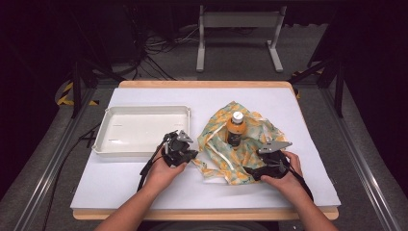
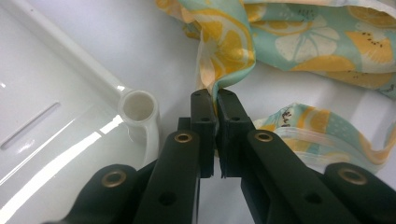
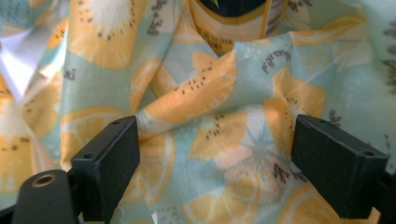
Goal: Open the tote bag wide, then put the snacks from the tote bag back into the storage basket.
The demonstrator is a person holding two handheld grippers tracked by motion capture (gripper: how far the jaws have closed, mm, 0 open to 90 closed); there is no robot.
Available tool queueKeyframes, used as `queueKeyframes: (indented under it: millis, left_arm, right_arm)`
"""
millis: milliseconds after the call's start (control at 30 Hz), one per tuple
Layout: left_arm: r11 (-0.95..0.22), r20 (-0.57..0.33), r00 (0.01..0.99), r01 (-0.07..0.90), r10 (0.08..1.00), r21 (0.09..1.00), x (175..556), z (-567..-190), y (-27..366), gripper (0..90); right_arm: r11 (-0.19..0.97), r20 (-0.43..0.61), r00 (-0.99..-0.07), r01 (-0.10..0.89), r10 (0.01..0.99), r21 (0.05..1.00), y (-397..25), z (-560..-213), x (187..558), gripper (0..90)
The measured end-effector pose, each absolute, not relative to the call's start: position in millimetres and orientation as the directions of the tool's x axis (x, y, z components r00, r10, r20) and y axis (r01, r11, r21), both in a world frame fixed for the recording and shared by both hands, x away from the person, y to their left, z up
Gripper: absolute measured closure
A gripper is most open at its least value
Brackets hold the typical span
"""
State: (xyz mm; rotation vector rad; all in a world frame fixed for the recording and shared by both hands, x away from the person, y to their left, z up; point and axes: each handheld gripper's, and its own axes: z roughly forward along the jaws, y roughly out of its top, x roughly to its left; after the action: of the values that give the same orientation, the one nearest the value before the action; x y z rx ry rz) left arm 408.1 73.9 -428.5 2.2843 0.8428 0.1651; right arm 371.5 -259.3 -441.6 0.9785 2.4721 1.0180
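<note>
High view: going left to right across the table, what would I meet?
Shallow white plastic tray → left gripper → fruit-print cloth with an orange white-capped bottle standing on it → right gripper.

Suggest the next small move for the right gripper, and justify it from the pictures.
Probably close the right gripper on the cloth: its jaws stand open with a fold between them, while the left gripper already pinches an edge and the bottle stands on the cloth.

The left gripper (image 2: 214, 100) is clamped tight, jaws pressed together on cloth (image 2: 229, 51). The right gripper (image 3: 215, 154) is held low with jaws spread wide. Both forearms are angled inward from below.
</note>
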Motion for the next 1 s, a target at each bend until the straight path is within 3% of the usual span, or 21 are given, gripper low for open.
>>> queueKeyframes:
  millis: [300, 567, 733, 1000]
  left_arm:
    - [-0.532, -0.12, 0.784, 0.517, 0.61, 0.671, 407, -424, 77, 83.8]
    - [-0.453, -0.142, 0.801, 0.464, 0.582, 0.761, 402, -405, 88, 62.7]
    - [-0.419, -0.128, 0.804, 0.43, 0.58, 0.8, 399, -395, 90, 54.3]
    - [-0.375, -0.116, 0.839, 0.356, 0.532, 0.856, 395, -381, 88, 48.8]
  right_arm:
    - [0.543, -0.054, -0.736, 0.445, 0.675, 0.712, -259, -440, 368, 18.5]
    - [0.468, -0.046, -0.724, 0.395, 0.689, 0.791, -268, -424, 364, 19.7]
    - [0.397, -0.038, -0.699, 0.36, 0.714, 0.844, -276, -414, 361, 22.0]
    - [0.3, -0.007, -0.687, 0.309, 0.727, 0.902, -287, -403, 357, 25.4]
